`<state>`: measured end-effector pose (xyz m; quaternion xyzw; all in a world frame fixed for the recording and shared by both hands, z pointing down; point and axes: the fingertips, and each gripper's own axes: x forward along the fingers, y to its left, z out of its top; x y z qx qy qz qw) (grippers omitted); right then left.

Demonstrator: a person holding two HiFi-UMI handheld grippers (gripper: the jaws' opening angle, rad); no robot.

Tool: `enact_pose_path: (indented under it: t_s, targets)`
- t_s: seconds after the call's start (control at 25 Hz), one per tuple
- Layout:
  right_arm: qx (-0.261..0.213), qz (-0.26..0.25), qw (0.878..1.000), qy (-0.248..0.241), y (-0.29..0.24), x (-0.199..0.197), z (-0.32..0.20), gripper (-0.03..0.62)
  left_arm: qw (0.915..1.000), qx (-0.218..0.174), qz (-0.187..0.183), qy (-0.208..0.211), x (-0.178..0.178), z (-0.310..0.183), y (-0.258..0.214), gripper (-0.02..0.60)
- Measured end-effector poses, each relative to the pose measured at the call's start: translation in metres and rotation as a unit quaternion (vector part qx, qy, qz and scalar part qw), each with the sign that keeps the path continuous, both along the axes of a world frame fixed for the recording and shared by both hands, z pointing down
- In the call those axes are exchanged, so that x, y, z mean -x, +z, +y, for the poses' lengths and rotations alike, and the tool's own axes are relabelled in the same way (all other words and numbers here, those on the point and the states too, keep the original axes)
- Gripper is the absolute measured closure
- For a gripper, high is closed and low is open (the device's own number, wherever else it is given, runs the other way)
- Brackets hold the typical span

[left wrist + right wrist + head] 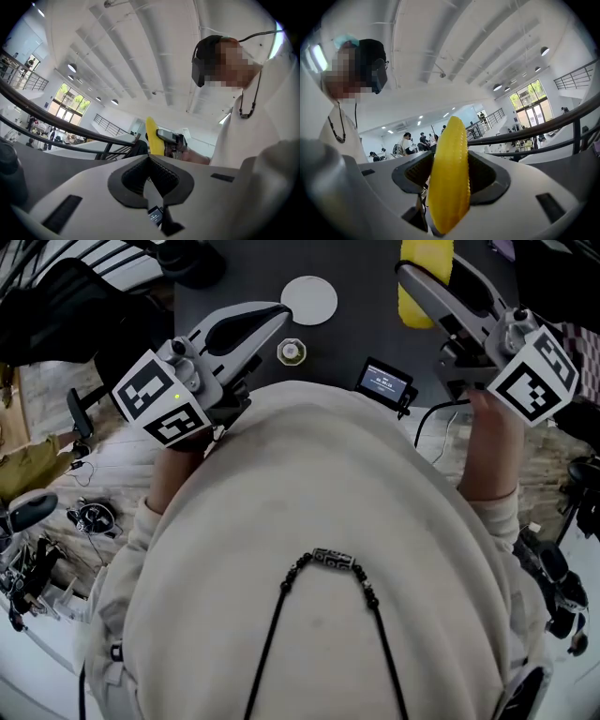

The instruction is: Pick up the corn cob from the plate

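Observation:
The yellow corn cob (425,277) is clamped between the jaws of my right gripper (412,273), held up over the far right of the dark table (234,277). In the right gripper view the cob (449,173) stands on end between the black pads (412,173). The left gripper view shows the same cob (153,136) in the air beyond my left gripper (150,159), whose pads meet with nothing between them. The white plate (309,298) lies bare on the table, just past the left gripper (277,313).
A small jar with a pale lid (292,352) and a black device with a lit screen (384,382) sit at the table's near edge. Cables and gear (94,517) lie on the floor at left. My cream sweater fills the lower head view.

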<state>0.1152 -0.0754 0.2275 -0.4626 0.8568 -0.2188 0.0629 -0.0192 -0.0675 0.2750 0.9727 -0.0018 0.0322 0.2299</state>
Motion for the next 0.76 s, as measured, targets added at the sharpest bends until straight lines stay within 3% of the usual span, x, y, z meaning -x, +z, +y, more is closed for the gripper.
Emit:
enact_pose_path:
  t_s: [0.76]
  targets:
    - [-0.009,0.015,1.000,-0.002,-0.0121,0.0047,0.0013,0.345,0.9999,0.001,0.009,0.006,-0.0066,-0.0014,-0.0080,0.581]
